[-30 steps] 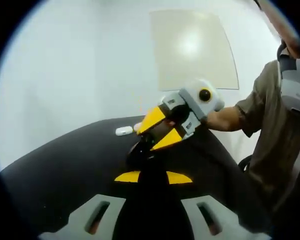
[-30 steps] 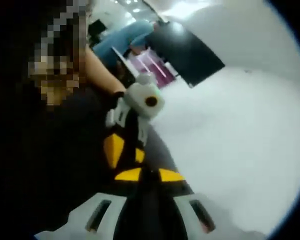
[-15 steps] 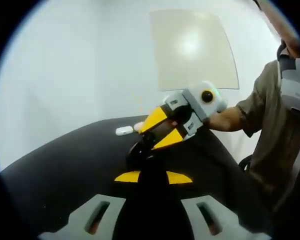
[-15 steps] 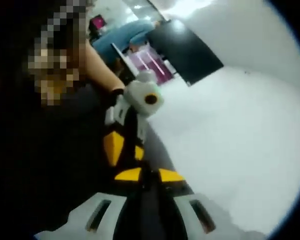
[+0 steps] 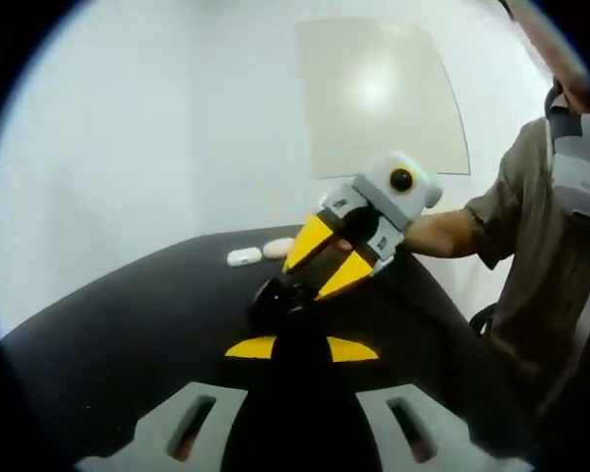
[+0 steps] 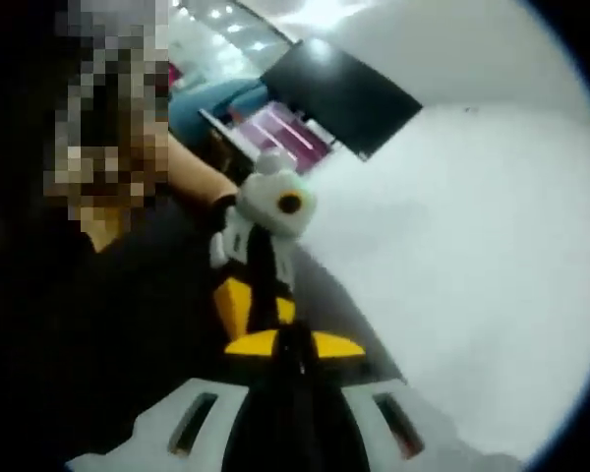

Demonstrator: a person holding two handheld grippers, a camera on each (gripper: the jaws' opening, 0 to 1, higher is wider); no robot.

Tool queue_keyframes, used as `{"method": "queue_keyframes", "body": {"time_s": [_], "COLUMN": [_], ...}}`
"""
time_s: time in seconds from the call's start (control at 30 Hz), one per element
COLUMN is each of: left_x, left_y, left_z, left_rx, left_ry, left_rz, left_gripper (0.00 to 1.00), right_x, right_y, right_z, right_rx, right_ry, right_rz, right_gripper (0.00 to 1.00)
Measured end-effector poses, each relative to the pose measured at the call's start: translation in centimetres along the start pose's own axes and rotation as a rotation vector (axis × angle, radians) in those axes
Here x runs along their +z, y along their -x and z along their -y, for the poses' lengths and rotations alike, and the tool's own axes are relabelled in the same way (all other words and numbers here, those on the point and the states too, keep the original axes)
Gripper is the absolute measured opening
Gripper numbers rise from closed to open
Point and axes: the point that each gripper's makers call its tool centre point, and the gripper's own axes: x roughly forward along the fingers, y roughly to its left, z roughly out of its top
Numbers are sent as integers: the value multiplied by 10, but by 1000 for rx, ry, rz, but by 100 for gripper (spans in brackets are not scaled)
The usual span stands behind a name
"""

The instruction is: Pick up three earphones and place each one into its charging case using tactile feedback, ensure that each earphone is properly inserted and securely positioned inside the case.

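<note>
On the black table (image 5: 128,334), my left gripper (image 5: 301,348) is shut on a dark round thing, seemingly a black charging case (image 5: 272,300). My right gripper (image 5: 293,288) reaches in from the right, its yellow jaws converging onto the top of that case. In the right gripper view, my right gripper (image 6: 294,344) is shut on a small dark piece, apparently a black earphone (image 6: 294,339), pressed against the left gripper (image 6: 259,317). Two small white items (image 5: 244,257) (image 5: 278,248), either earphones or cases, lie at the table's far edge.
A person in an olive shirt (image 5: 536,256) stands at the right of the table. A white wall with a pale panel (image 5: 379,93) rises behind it. In the right gripper view a black board (image 6: 339,93) and purple furniture (image 6: 280,133) stand far off.
My right gripper has tipped up and slid slightly right over the case, uncovering the second white item behind it. The right gripper view has tilted. My left gripper has stayed still.
</note>
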Motion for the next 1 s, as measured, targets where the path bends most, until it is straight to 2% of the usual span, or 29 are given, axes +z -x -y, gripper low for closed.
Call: {"method": "queue_keyframes", "body": {"time_s": [0.13,0.23,0.3,0.4,0.5,0.6,0.63,0.83,0.93,1.0], "left_x": [0,0,0,0,0,0,0,0,0,0], "left_y": [0,0,0,0,-1,0,-1,0,0,0], "left_z": [0,0,0,0,0,-1,-1,-1,-1,-1], "left_rx": [0,0,0,0,0,0,0,-1,-1,0], "left_ry": [0,1,1,0,0,0,0,0,-1,-1], "left_rz": [1,1,1,1,1,1,0,0,0,0], "left_gripper": [15,15,15,15,15,15,15,15,15,15], "right_x": [0,7,7,2,-1,-4,-7,-14,-9,-9], "right_y": [1,5,8,16,22,24,23,14,8,5], "right_z": [1,8,15,27,34,29,26,27,17,13], "right_rx": [2,-17,-27,-26,-9,74,102,145,237,263], "right_ry": [-28,-116,-198,-400,-502,-605,-650,-631,-625,-636], "right_rz": [1,50,75,113,127,117,96,73,85,91], "right_gripper": [14,14,15,16,17,23,26,30,37,41]}}
